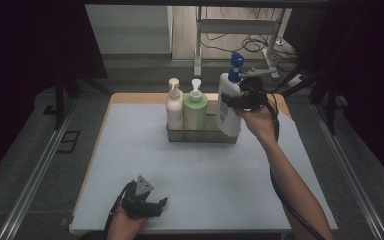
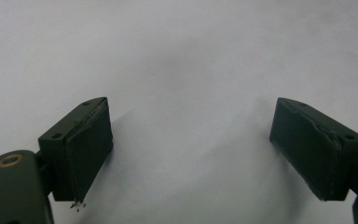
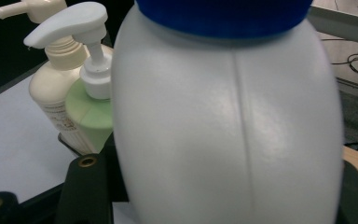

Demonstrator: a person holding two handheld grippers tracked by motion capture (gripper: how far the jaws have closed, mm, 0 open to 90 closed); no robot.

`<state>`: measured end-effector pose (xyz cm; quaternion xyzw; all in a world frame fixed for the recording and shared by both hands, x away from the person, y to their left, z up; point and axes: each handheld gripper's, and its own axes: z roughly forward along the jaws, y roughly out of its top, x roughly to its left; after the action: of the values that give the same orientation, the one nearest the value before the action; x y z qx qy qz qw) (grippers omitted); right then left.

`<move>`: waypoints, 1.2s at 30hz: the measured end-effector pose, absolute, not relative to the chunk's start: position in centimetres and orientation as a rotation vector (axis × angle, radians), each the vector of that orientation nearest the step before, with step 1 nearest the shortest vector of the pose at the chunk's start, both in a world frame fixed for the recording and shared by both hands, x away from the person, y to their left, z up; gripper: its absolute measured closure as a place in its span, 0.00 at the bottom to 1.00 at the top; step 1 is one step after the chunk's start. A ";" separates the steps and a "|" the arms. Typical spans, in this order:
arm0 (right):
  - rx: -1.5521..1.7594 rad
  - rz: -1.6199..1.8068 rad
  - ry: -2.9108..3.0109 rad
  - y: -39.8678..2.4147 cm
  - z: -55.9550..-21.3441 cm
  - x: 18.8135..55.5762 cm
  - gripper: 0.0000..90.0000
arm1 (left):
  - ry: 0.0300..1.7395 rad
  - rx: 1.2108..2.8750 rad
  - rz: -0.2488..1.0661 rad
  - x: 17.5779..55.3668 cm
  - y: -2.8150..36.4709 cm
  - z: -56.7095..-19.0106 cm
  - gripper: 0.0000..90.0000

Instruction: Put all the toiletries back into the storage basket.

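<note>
Looks like loading is nearly finished: the grey tray (image 1: 180, 135) at the table's far side holds a cream pump bottle (image 1: 174, 106) and a green pump bottle (image 1: 195, 109) side by side. The right gripper (image 1: 237, 101) clamps the white blue-capped bottle (image 1: 228, 107) at the tray's right end, seemingly not yet released. The left gripper (image 1: 156, 206) rests near the front edge, jaws spread, empty.

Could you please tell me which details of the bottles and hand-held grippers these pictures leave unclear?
- White bottle: its base, cut off at the right gripper view's bottom edge.
- Its label: print too small in the high view.
- Right hand-held gripper: the bottle hides the jaw tips.
- Tray: whether the white bottle stands inside it or is lifted is unclear.
- Cream bottle: label text blurred.
</note>
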<state>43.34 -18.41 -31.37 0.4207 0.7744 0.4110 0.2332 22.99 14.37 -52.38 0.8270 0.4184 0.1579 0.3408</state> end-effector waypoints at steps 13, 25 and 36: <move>1.157 1.120 2.094 -17.7 -31.1 44.9 0.45 | 1.092 2.146 0.406 23.0 14.4 -52.4 0.14; 1.167 1.116 2.074 -17.0 -31.5 46.3 0.45 | 1.094 2.145 0.404 23.0 14.4 -52.4 0.14; 1.166 1.119 2.060 -16.4 -32.4 47.4 0.45 | 1.094 2.146 0.402 23.0 14.4 -52.4 0.14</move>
<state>47.40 -16.37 -32.44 0.4302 0.7600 0.4130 0.2586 23.03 14.39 -52.43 0.8255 0.4208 0.1548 0.3428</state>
